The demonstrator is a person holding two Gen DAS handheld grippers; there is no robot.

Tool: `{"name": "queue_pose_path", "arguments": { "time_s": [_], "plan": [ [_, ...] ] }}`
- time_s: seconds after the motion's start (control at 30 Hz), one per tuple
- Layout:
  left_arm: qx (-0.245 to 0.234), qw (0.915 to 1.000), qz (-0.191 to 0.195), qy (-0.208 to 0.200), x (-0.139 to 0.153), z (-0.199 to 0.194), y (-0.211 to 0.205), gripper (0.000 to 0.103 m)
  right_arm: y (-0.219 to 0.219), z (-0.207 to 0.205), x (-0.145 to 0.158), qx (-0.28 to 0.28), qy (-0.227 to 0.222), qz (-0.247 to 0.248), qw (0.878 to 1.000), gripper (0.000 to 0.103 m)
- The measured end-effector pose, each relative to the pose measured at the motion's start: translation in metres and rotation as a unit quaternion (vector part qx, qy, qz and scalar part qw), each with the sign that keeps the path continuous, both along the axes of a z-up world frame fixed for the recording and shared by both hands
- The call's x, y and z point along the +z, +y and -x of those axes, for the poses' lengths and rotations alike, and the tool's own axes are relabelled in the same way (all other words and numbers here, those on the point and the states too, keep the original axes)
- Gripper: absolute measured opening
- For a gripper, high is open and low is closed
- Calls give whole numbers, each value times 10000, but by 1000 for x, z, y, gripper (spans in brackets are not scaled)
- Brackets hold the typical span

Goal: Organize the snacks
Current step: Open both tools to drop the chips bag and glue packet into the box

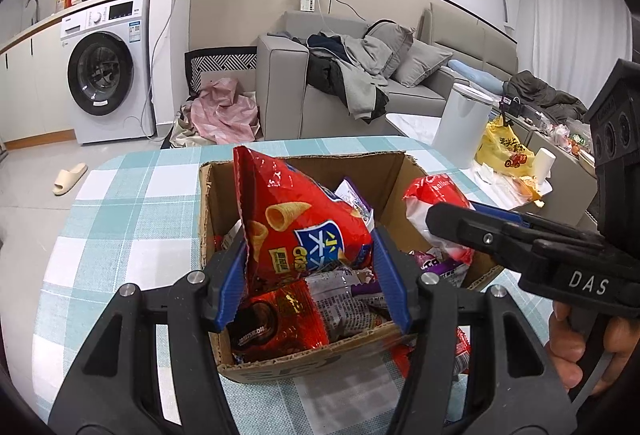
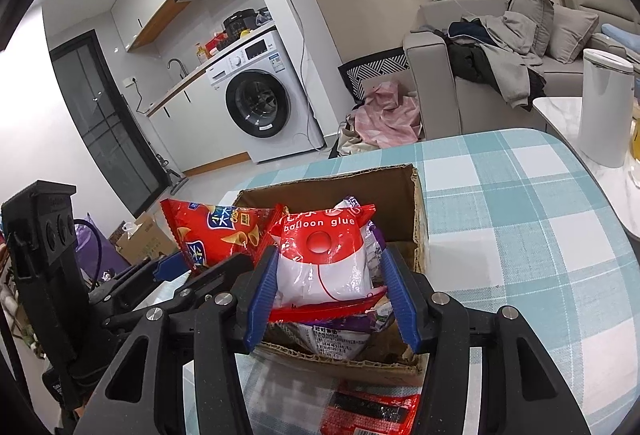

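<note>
An open cardboard box [image 1: 384, 175] [image 2: 320, 191] stands on the plaid-covered table [image 1: 132, 203] and holds several snack packets. My left gripper [image 1: 312, 259] is shut on a red corn-snack bag [image 1: 304, 219], which stands upright over the box's left half. In the right wrist view that gripper [image 2: 192, 263] comes in from the left with the same bag [image 2: 216, 231]. My right gripper [image 2: 331, 267] is shut on a red and white "balloon glue" bag [image 2: 324, 267] over the box's right half. The left wrist view shows this bag [image 1: 432, 195] at the right gripper's tip [image 1: 444, 221].
A red packet [image 2: 368, 411] lies on the cloth just in front of the box. A hand [image 1: 576, 339] holds the right gripper's handle. Beyond the table are a white bin [image 1: 460, 123], a yellow bag [image 1: 500, 151], a grey sofa [image 1: 280, 83] and a washing machine [image 1: 108, 71].
</note>
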State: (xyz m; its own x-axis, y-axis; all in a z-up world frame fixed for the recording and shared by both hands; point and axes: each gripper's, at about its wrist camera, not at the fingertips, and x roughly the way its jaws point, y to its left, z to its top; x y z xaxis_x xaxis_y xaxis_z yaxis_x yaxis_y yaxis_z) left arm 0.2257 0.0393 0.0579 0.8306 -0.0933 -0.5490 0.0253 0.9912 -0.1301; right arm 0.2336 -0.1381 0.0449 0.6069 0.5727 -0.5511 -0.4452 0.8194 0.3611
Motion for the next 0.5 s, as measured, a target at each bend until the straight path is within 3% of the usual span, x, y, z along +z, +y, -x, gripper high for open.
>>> {"name": "queue_pose_path", "arguments": {
  "time_s": [0.3, 0.37, 0.43, 0.5],
  "plan": [
    [-33, 9999, -54, 115, -13, -6, 0, 56, 4, -4, -1, -45, 51, -20, 10000, 55],
    [-35, 9998, -18, 173, -15, -8, 3, 56, 4, -5, -1, -22, 66, -41, 10000, 62],
    [-76, 9998, 91, 168, -15, -7, 6, 57, 3, -3, 1, -29, 9, -13, 10000, 76],
    [-64, 9998, 126, 141, -13, -5, 8, 59, 1, 1, 4, 4, -48, -25, 10000, 79]
  ]
}}
